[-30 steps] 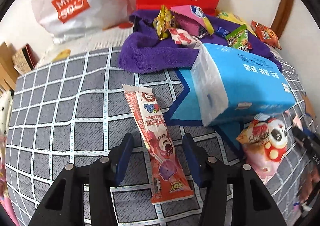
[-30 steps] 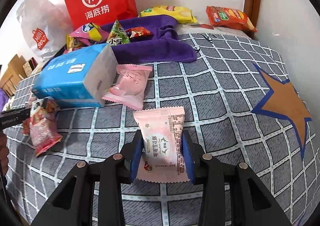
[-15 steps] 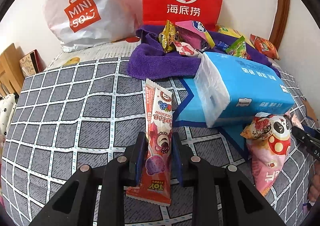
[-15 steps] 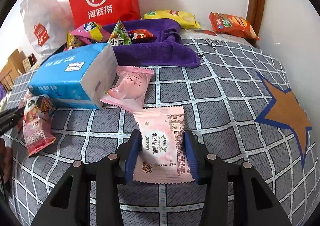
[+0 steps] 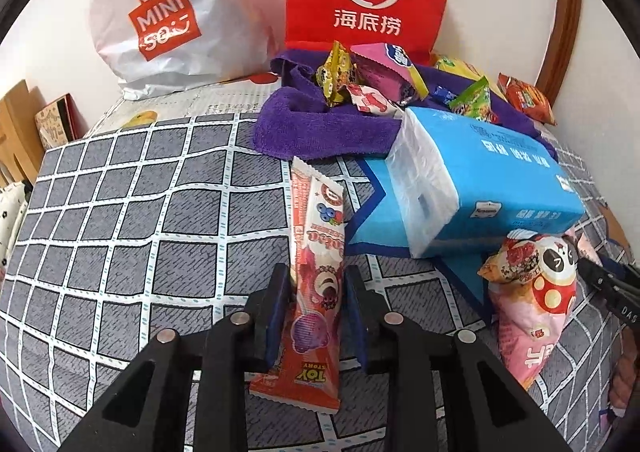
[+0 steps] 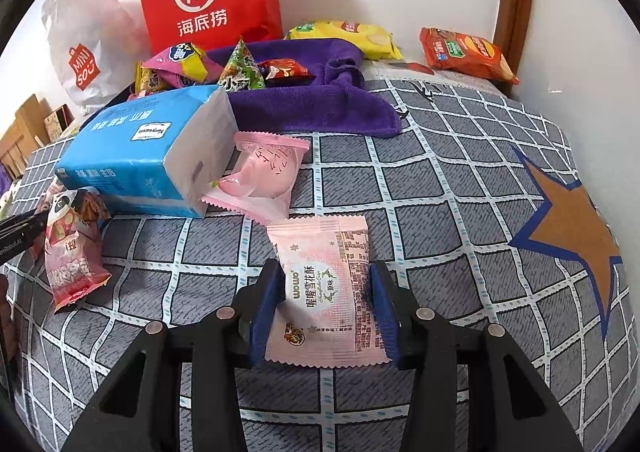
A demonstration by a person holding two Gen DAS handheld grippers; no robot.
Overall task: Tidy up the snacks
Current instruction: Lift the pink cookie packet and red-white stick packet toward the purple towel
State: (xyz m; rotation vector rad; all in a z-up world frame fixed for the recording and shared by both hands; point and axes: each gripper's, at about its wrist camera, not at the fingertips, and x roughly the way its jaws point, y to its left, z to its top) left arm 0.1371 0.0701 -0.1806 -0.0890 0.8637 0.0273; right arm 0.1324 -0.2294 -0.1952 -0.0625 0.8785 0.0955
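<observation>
Your left gripper (image 5: 316, 294) is clenched on the long red lollipop packet (image 5: 316, 272); open checked bedspread (image 5: 120, 236) lies to its left, the blue tissue pack (image 5: 492, 175) close on its right. Your right gripper (image 6: 325, 294) brackets the pink nougat packet (image 6: 326, 288), pads at its side edges; bare bedspread reaches the right edge.

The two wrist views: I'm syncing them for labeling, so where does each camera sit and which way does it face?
Left wrist: behind the left tool, facing the wall bags; it grips the long red snack.
Right wrist: behind the right tool, facing the same wall; it grips the pink packet.
Shared: blue tissue pack, purple towel, panda snack.
</observation>
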